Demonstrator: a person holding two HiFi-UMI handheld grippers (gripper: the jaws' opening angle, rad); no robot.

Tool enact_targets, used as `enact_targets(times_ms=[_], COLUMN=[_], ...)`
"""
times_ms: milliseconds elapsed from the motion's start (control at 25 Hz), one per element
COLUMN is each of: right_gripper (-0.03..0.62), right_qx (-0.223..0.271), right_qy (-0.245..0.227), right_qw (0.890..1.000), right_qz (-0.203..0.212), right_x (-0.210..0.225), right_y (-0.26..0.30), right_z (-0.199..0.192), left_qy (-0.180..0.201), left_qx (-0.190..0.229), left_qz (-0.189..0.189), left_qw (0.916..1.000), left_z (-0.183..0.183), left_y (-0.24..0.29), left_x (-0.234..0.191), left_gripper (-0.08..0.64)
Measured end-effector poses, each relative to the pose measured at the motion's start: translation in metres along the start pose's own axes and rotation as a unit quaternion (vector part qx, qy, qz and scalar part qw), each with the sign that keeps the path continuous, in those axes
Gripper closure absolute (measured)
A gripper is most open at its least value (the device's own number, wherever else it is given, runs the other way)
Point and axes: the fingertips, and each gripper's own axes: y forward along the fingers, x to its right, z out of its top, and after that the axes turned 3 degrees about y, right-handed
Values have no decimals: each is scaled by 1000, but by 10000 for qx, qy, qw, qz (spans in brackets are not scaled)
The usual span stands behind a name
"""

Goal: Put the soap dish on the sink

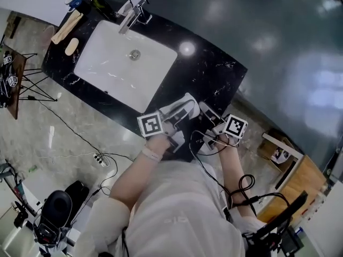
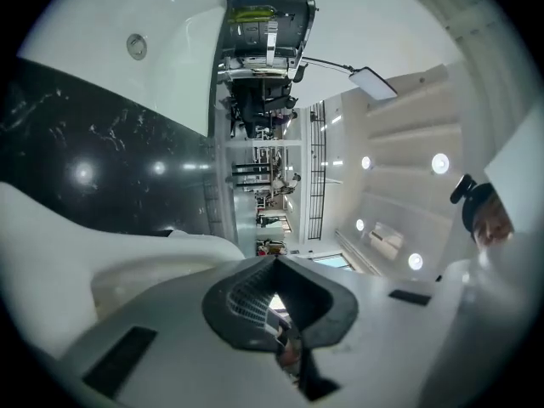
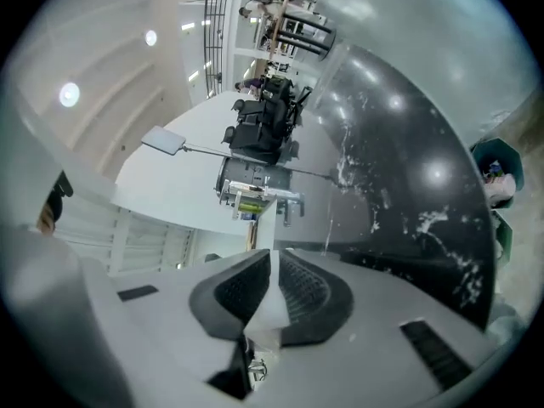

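Pinching the soap dish (image 3: 265, 228) by its thin rim, right gripper (image 3: 270, 257) jaws clamped; left gripper (image 2: 274, 262) jaws closed, empty; dish likely stiff, slick, rim grip suits

No words or numbers were legible. Only signs noted: black-and-white square markers on the left marker cube (image 1: 150, 124) and the right marker cube (image 1: 235, 126), smaller ones on the brown board (image 1: 20, 74). Faint shirt print (image 1: 174, 219) was unreadable
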Motion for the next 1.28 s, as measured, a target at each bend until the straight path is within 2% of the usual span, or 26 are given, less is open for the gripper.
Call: enact_targets(times_ms=[320,640,960,1080,1280], right_gripper=[543,543,543,543,543], right_qx=[726,997,1055,1009,835], right_qy=[164,122,145,75,-218], right_qw=[9972,9949,9941,9943,9938], right_qz=[-95,53,192,333,707], right_x=[1,-16,-36,-55,-99], right_y=[-38,-55,-59,-58,-50], right_z=[10,3,-2,-1,-2], left_qy=[-91,-100,307,599,885], left_qx=[-300,-394,-47,31,505], left_qz=[-290,-470,-644,-618,-737], left_qw=[9991,9981,9974,9963,9921], left_z=[1,0,22,32,51], left_y=[33,49,25,4,-38], left_x=[5,12,43,59,92], left_gripper=[554,554,554,554,554])
